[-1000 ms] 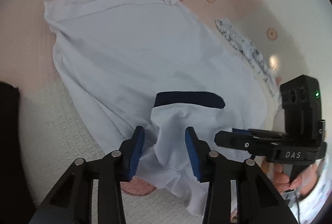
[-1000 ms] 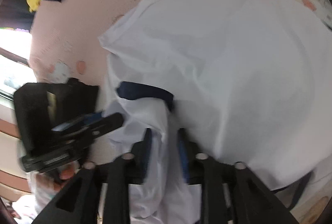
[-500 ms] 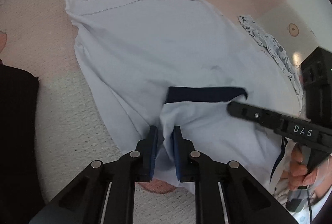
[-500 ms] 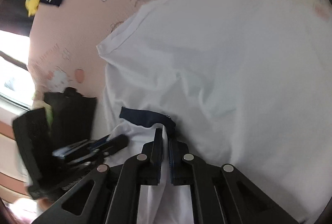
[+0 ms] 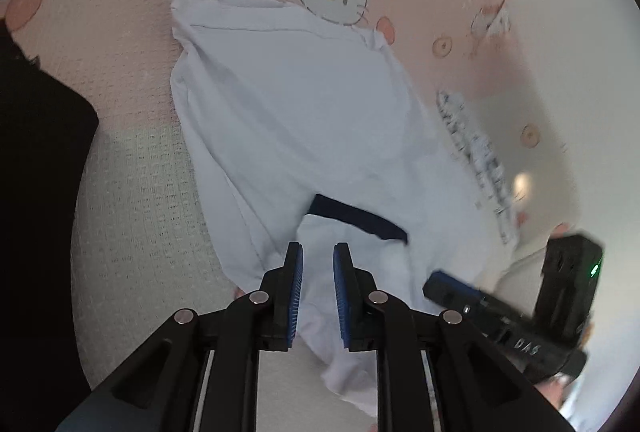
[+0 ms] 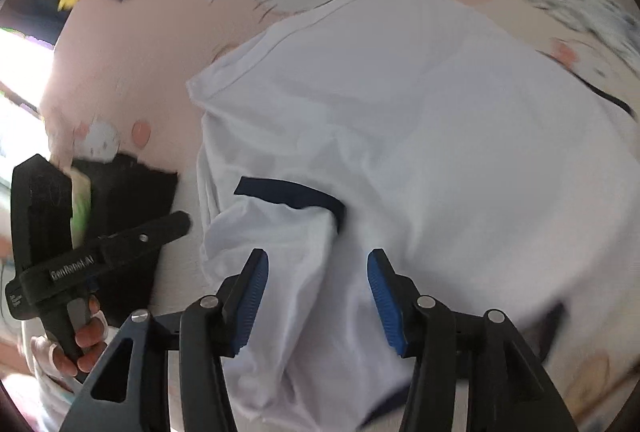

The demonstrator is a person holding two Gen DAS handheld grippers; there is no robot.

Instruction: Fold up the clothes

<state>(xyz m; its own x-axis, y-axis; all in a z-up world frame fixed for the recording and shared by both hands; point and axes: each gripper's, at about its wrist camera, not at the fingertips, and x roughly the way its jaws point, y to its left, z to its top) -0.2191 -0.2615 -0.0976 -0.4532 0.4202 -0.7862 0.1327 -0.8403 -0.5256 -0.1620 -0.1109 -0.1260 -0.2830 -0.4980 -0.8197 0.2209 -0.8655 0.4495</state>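
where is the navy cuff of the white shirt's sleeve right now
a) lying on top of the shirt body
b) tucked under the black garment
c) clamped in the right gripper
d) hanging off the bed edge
a: the navy cuff lies folded onto the white shirt, ahead of the open right gripper, whose jaws stand wide apart and clamp nothing.

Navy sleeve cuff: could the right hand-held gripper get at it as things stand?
Probably yes. The right hand-held gripper is open over the folded sleeve, and the navy cuff lies uncovered just ahead of it.
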